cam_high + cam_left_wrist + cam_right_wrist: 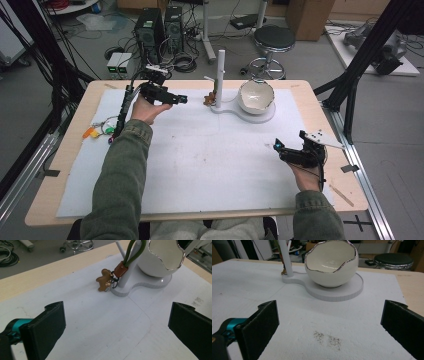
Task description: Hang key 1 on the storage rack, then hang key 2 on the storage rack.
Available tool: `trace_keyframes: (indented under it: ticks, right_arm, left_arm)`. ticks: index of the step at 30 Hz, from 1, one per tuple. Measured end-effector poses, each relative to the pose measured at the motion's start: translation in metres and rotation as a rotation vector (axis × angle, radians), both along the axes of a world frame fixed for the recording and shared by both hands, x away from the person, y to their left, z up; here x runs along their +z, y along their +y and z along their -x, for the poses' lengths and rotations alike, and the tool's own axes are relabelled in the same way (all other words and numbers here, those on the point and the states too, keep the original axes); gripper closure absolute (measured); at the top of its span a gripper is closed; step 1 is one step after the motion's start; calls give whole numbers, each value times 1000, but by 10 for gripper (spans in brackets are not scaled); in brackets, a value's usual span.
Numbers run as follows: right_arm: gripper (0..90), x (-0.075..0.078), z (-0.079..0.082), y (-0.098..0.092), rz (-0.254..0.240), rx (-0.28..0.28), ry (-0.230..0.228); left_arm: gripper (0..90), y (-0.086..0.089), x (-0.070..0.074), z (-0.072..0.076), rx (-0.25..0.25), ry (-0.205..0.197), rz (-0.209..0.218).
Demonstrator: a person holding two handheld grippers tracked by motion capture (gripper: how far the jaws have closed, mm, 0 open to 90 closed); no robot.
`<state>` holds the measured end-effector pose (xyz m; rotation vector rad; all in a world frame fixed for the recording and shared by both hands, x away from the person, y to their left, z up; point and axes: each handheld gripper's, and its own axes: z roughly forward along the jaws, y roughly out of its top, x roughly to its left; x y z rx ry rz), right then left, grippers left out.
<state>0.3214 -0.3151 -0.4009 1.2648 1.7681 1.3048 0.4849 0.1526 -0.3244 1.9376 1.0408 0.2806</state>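
**A:** What is on the table (75, 165)?

**B:** A white mat (200, 160) covers most of the wooden top. Toward the far edge stands a white stand (218, 80): an upright post on a flat base that widens into a round disc. On that disc sits a white egg-shaped bowl (256, 96) with a jagged silver rim. At the foot of the post, on its left side in the high view, hangs a small brown gingerbread-man charm (104, 280) on a green cord (133, 252) that runs up along the post. The charm's feet rest on the mat.

**A:** Where are the grippers?

**B:** The left gripper (176, 98) is held above the mat to the left of the post, pointing at the charm and near it without touching. Its fingers (47, 327) stand wide apart with nothing between them. The right gripper (278, 146) sits near the right front of the mat, well apart from the stand, aimed at the bowl. Its fingers (259, 325) are also spread wide and hold nothing.

**A:** Anything in the way?

**B:** Bare mat lies between the left gripper and the charm. The post stands just behind the charm, and the bowl just beyond that. A few small coloured items (97, 131) lie at the mat's left edge. A smudge of dark specks (328, 339) marks the mat before the right gripper.
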Motion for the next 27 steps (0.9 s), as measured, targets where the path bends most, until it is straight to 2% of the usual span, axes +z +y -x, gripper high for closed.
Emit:
trace_keyframes:
  ticks: [6, 8, 17, 20, 27]
  right_arm:
    - [6, 0, 0, 0, 4, 1, -1]
    - [6, 0, 0, 0, 3, 2, -1]
    - [7, -1, -1, 2, 11, 4, 1]
    - [6, 0, 0, 2, 8, 1, 0]
    - [6, 0, 0, 2, 10, 3, 4]
  left_arm:
    - [17, 13, 5, 9, 14, -23, -20]
    - [17, 19, 6, 12, 25, -30, -5]
    - [17, 40, 9, 20, 62, -45, 12]
    - [17, 44, 7, 22, 63, -37, -5]
    - [17, 55, -2, 27, 86, -24, -7]
